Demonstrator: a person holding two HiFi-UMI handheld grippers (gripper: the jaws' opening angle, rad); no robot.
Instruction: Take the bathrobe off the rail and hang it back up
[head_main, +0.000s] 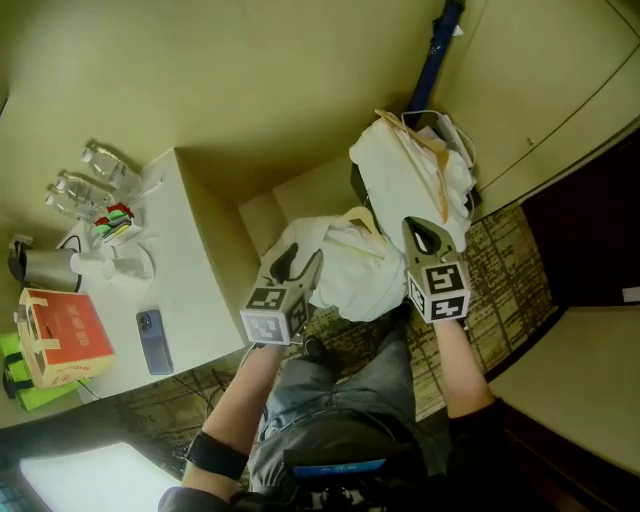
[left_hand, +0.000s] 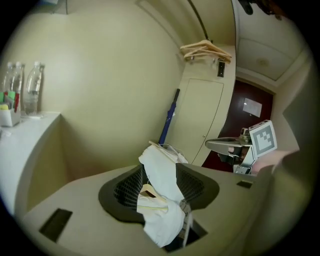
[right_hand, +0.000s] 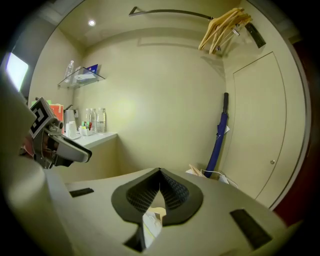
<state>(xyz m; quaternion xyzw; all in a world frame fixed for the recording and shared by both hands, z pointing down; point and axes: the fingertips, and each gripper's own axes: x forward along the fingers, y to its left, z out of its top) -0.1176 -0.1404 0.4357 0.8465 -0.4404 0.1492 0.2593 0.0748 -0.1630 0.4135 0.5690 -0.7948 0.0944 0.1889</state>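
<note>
Counter edge (head_main: 200, 250) beside left tool (head_main: 299, 262); bathrobe (head_main: 352, 272) ahead.

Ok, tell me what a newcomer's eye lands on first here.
The white bathrobe draws the eye first, heaped low in the corner, off the rail, with a wooden hanger in it. At its near edge the left gripper stands open and the right gripper shut. Next come the blue umbrella leaning in the corner and the spare wooden hangers up on the rail.
</note>
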